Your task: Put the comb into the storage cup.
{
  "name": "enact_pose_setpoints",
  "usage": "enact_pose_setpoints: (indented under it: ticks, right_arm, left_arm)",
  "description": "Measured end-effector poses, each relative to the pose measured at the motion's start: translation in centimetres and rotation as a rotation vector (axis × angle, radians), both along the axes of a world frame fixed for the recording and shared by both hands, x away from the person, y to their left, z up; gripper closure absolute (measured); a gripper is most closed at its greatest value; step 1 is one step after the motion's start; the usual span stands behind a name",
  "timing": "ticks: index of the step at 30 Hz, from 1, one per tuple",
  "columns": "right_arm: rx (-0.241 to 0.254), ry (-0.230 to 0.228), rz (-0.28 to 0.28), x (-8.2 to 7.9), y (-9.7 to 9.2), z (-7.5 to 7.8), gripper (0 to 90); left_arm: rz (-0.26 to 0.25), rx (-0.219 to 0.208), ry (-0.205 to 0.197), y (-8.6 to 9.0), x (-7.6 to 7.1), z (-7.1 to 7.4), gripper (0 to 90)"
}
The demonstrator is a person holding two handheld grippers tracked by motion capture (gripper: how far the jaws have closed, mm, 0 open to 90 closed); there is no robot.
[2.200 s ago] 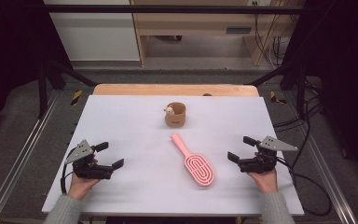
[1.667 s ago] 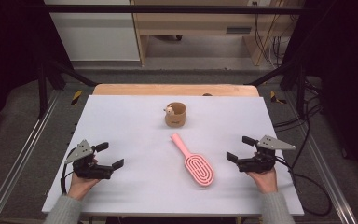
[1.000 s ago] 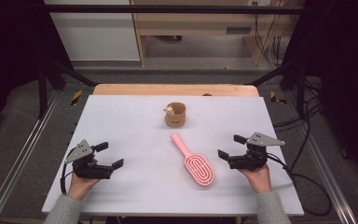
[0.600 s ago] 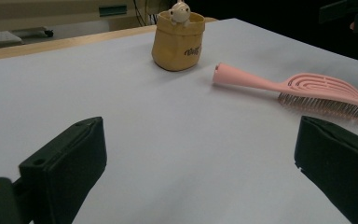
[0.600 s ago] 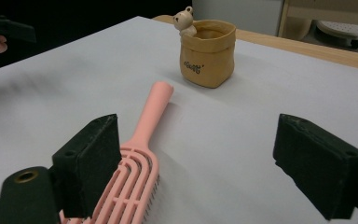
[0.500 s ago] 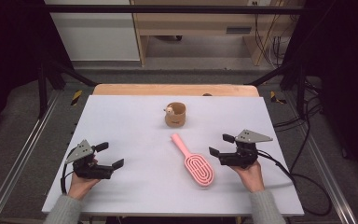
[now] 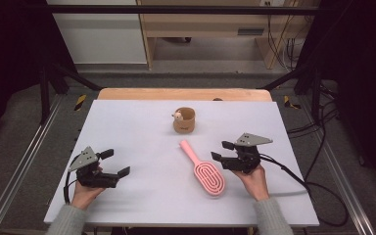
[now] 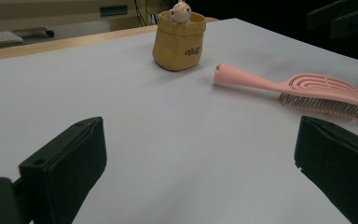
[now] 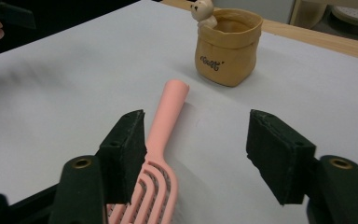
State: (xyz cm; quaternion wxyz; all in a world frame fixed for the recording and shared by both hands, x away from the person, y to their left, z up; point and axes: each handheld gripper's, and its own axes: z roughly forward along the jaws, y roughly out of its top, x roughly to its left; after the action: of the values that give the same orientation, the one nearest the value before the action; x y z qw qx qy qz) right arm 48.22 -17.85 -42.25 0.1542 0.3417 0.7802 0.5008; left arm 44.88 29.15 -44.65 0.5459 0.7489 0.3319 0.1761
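A pink hairbrush (image 7: 203, 167) lies flat near the middle of the white table (image 7: 132, 122), handle pointing away toward a tan pot (image 7: 184, 120) with a small figure on its rim. My right gripper (image 7: 220, 151) hovers just right of the brush, open. Its jaws have just been closing. In the right gripper view the brush handle (image 9: 168, 109) runs along the inner edge of the left jaw, and the pads (image 9: 274, 151) press on nothing. My left gripper (image 7: 116, 162) rests open at the table's near left, with nothing between its jaws. From there the brush (image 8: 307, 87) and pot (image 8: 179, 40) lie ahead.
A wooden strip (image 7: 183, 94) borders the table's far edge. Metal rails (image 7: 22, 166) run along both sides, and cables (image 7: 318, 188) trail off to the right. A pale shelf unit (image 7: 200, 24) stands beyond the table.
My right gripper has moved left across the table to the brush's side, and its jaws stand narrower. The left gripper, brush and pot have stayed put.
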Motion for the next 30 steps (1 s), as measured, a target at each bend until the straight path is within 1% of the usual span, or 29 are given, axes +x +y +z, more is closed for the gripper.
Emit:
enact_pose_setpoints:
  ticks: [1,2,3,4,6,9,11,12,13,14,15,17,20,22,25,27,30]
  right_arm:
    - [0.000,0.000,0.000,0.0,0.0,0.0,40.1]
    - [0.009,0.007,0.006,0.1,0.3,0.0,43.8]
    - [0.009,0.007,0.006,0.1,0.3,0.0,43.8]
    - [0.004,0.015,0.006,0.3,0.5,0.0,47.1]
    - [0.000,0.017,0.008,0.3,0.5,0.0,48.6]
    - [-0.014,0.030,0.013,0.7,1.1,-0.1,54.4]
    - [-0.021,0.035,0.016,0.8,1.3,-0.1,54.9]
    - [-0.030,0.038,0.020,0.9,1.4,-0.2,55.8]
    - [-0.045,0.037,0.023,1.1,1.7,-0.3,59.1]
    - [-0.045,0.037,0.023,1.1,1.7,-0.3,59.1]
    - [-0.032,0.053,0.023,1.4,1.9,-0.5,62.1]
    - [-0.031,0.059,0.021,1.6,2.0,-0.5,65.4]
    - [-0.031,0.063,0.016,1.8,2.1,-0.5,67.6]
    - [-0.037,0.064,0.026,2.0,2.5,-0.5,72.3]
    - [-0.048,0.065,0.030,2.2,2.9,-0.6,74.6]
    - [-0.056,0.069,0.043,2.5,3.3,-0.8,77.5]
    - [-0.042,0.078,0.038,2.8,3.4,-0.8,79.4]
  left_arm:
    - [0.000,0.000,0.000,0.0,0.0,0.0,2.3]
    - [0.000,0.000,0.001,0.0,0.0,0.0,2.3]
    - [0.000,0.000,0.001,0.0,0.0,0.0,2.3]
    - [0.000,-0.001,0.000,0.0,0.0,0.0,2.3]
    - [0.000,-0.001,0.001,0.0,0.0,0.0,2.3]
    - [0.001,0.001,0.001,0.0,0.0,0.0,2.3]
    - [0.001,0.001,0.000,0.0,0.0,0.0,2.3]
    - [0.001,0.001,0.000,0.0,0.0,0.0,2.3]
    - [0.002,0.002,0.001,0.0,0.0,0.0,2.3]
    - [0.001,0.002,0.001,0.0,0.0,0.0,2.3]
    - [0.002,0.004,0.000,0.0,0.0,0.0,2.3]
    - [0.002,0.004,0.000,0.0,0.0,0.0,2.3]
    - [0.003,0.004,0.000,0.0,0.0,0.0,2.3]
    - [0.004,0.005,0.000,0.0,0.0,0.0,2.3]
    - [0.005,0.005,0.001,0.0,0.0,0.0,2.3]
    - [0.006,0.006,0.001,0.0,0.0,0.0,2.3]
    - [0.007,0.006,0.001,0.0,0.0,0.0,2.3]
